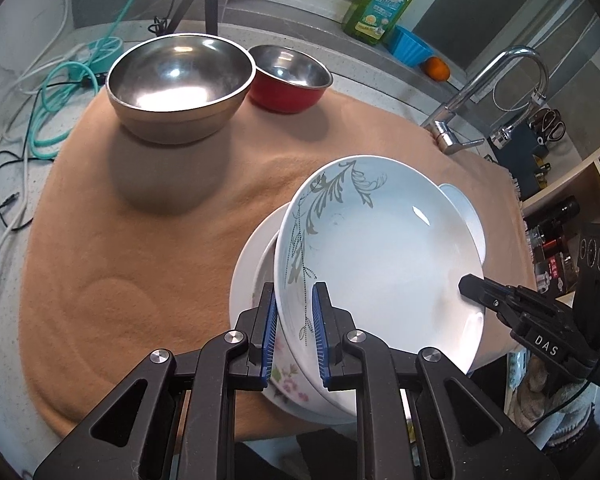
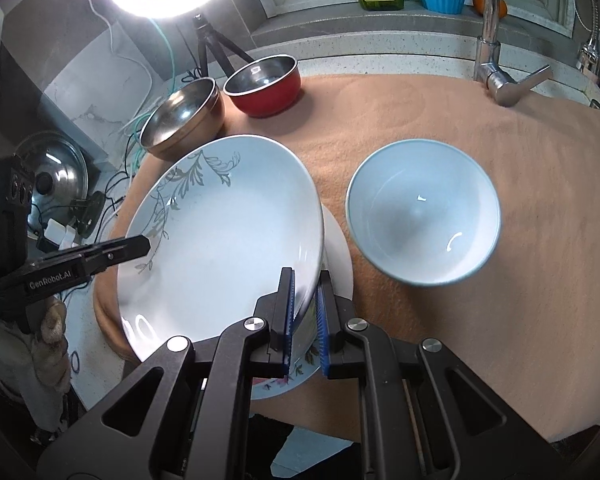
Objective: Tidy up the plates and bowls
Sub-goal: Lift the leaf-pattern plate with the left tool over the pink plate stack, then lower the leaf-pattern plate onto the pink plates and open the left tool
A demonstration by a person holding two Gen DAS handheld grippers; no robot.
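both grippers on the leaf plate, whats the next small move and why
Probably lower it a little further and level it onto the plates below. Both the left gripper and right gripper clamp opposite rims of the leaf-patterned plate, which hangs tilted just above the floral plate.

Left gripper (image 1: 294, 320): pointing steeply down, its blue pads (image 1: 269, 332) pressing on the rim of the leaf-patterned plate (image 1: 380, 256) between them.
Right gripper (image 2: 306, 312): also pitching steeply down, its jaws clamping the opposite rim of the same plate, which is sitting tilted between the two grippers.
Left hand (image 2: 48, 344): wearing a light glove, wrapping around the handle of its gripper at the lower left of the right wrist view.
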